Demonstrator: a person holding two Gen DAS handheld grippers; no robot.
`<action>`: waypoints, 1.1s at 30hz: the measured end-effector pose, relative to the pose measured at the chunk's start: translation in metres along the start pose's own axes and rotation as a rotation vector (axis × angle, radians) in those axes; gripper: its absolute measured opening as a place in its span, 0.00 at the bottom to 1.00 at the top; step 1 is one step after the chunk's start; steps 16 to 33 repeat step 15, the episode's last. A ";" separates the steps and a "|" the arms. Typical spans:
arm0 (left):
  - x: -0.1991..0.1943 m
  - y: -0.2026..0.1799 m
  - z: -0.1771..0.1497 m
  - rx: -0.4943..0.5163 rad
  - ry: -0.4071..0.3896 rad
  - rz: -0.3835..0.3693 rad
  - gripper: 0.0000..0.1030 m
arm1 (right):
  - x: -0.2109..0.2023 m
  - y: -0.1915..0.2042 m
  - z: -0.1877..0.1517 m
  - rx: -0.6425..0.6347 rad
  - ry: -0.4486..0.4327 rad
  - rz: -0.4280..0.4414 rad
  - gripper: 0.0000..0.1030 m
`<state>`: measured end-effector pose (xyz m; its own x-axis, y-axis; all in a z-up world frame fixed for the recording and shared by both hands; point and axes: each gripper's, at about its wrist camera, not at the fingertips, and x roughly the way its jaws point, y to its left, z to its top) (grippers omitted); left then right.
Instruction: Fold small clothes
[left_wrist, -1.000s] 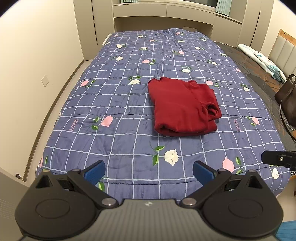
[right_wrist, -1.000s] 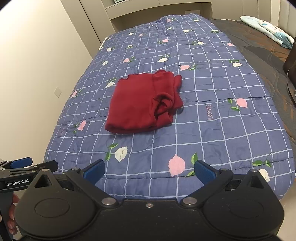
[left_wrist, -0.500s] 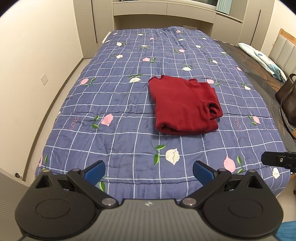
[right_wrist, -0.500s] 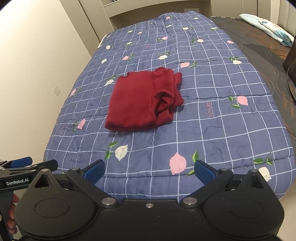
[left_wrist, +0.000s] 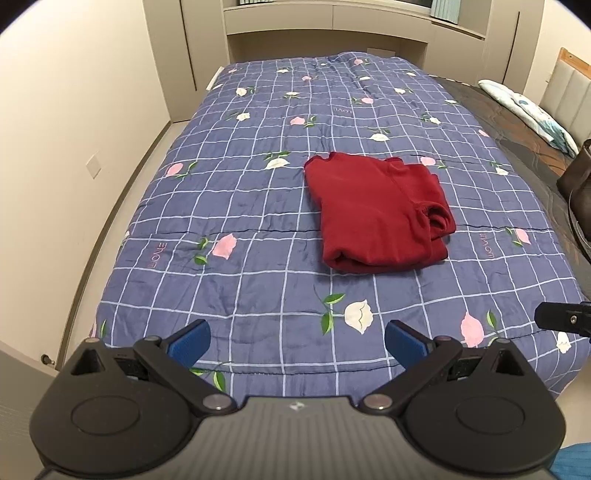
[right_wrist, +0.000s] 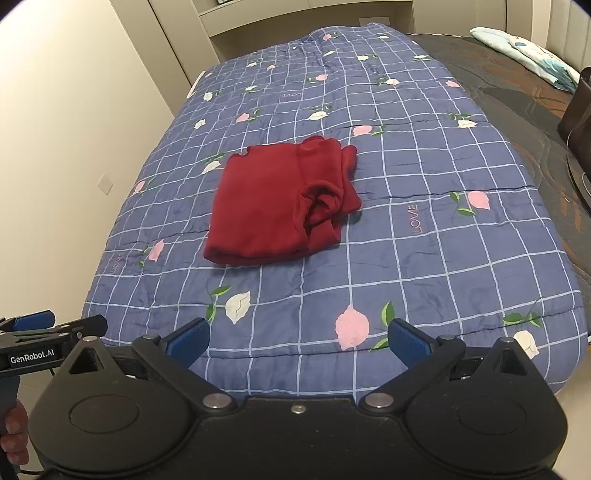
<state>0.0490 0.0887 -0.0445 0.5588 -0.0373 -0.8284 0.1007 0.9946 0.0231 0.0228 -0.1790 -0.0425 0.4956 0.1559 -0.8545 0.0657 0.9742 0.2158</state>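
Folding looks finished, or nearly so, as far as I can judge: the dark red knit garment (left_wrist: 376, 210) lies as a compact, roughly square bundle on the blue checked quilt with pink and white flowers (left_wrist: 258, 206) that covers the bed, with its rounded fold edge facing me. From my left claw (left_wrist: 297, 338) it sits at about 1 o'clock; from my right claw (right_wrist: 297, 338) it is at about 11 o'clock, well apart from both. One rolled cuff or neck opening bulges at the bundle's right side, so at most a tuck or a smoothing remains. I see no other small clothes waiting on the quilt.

Both claws are spread wide with nothing between their blue pads (right_wrist: 190, 338), held back over the near edge of the bed. In the right view the left claw (right_wrist: 51, 325) shows at 9 o'clock, with a hand (right_wrist: 14, 435) on its grip.

Writing: "GenRobot.AI" in white on that claw's black body, and "LOVE" stitched on the quilt in several places, one just right of the garment.
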 end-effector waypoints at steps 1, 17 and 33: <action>0.000 0.000 0.000 0.005 -0.001 -0.002 0.99 | -0.001 0.001 0.000 0.001 -0.002 -0.002 0.99; 0.006 0.011 0.001 0.032 0.004 -0.033 0.99 | -0.004 0.011 -0.007 0.026 -0.007 -0.036 0.99; 0.006 0.011 0.001 0.032 0.004 -0.033 0.99 | -0.004 0.011 -0.007 0.026 -0.007 -0.036 0.99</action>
